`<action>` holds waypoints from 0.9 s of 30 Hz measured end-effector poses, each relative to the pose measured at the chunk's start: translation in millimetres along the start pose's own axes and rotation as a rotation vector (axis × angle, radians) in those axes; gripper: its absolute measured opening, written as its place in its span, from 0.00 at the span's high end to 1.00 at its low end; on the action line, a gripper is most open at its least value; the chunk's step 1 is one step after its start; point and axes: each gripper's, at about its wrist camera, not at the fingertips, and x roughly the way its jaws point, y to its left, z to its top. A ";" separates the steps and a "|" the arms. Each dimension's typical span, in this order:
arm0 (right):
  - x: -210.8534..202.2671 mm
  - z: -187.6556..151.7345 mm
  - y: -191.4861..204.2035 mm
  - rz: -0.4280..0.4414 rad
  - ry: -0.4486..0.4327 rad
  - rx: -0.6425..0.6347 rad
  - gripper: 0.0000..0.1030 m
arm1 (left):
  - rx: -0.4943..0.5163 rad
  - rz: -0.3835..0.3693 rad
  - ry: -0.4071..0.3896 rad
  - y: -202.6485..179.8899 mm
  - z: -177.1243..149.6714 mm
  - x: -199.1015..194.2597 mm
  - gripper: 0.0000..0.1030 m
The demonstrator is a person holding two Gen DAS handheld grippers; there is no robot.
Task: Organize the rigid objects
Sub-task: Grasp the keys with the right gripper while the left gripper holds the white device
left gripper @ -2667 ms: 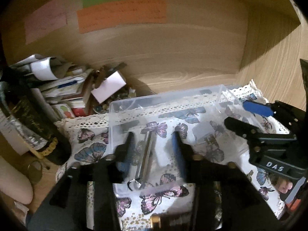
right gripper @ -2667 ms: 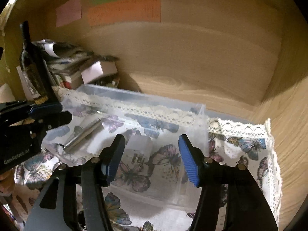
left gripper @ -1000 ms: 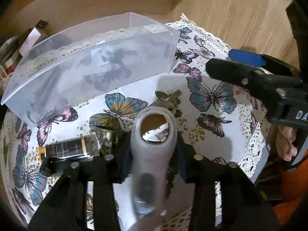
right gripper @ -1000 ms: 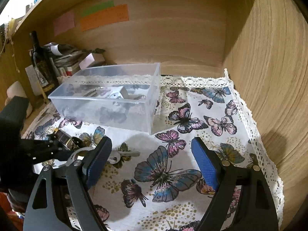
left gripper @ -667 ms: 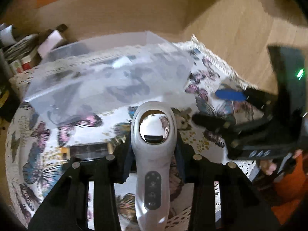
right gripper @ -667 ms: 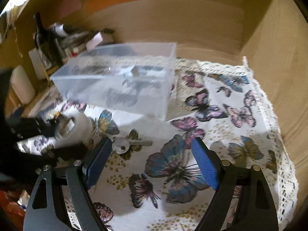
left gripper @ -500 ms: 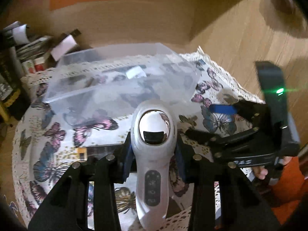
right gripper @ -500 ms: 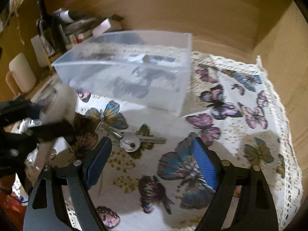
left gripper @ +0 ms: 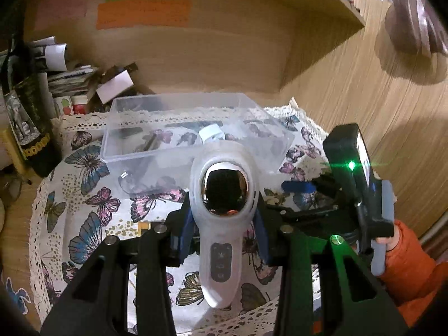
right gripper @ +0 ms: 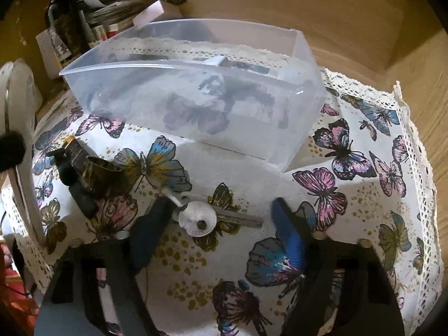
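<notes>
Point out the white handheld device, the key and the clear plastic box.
white handheld device (left gripper: 224, 196), left wrist view, on its mirrored head.
key (right gripper: 197, 218), right wrist view, on its round bow.
clear plastic box (right gripper: 196, 106), right wrist view, on its near wall.

The setting is showing as a home, inside a wooden shelf or cupboard nook: wood-grain walls (left gripper: 224, 64) are enclosing the space on the back and right. A lace-edged butterfly cloth (right gripper: 350, 196) is covering the surface, a domestic furnishing. Coloured paper notes (left gripper: 142, 14) are sticking to the back wall. A dark bottle (left gripper: 30, 128) and a heap of papers and small boxes (left gripper: 81, 81) are crowding the left corner. A clear plastic bin (right gripper: 294, 117) is sitting on the cloth, with a key (right gripper: 204, 218) lying beside it.
</notes>
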 end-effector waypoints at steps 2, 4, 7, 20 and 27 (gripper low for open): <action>-1.8 -1.9 -0.2 -0.006 -0.008 0.003 0.43 | -0.001 -0.002 -0.013 0.1 2.2 -2.4 0.62; -3.6 -1.8 0.4 -0.014 -0.016 0.008 0.43 | -0.001 0.000 -0.028 -0.4 4.1 -6.9 0.62; -11.8 -2.2 -0.7 0.001 -0.028 0.031 0.77 | 0.001 0.011 -0.052 0.4 8.2 -13.2 0.62; -29.7 -12.0 -10.3 -0.017 -0.077 0.042 0.31 | -0.023 0.051 -0.118 12.5 18.2 -29.0 0.62; -10.2 -14.6 -22.5 -0.068 0.005 0.101 0.30 | -0.033 0.052 -0.130 16.9 20.3 -30.5 0.62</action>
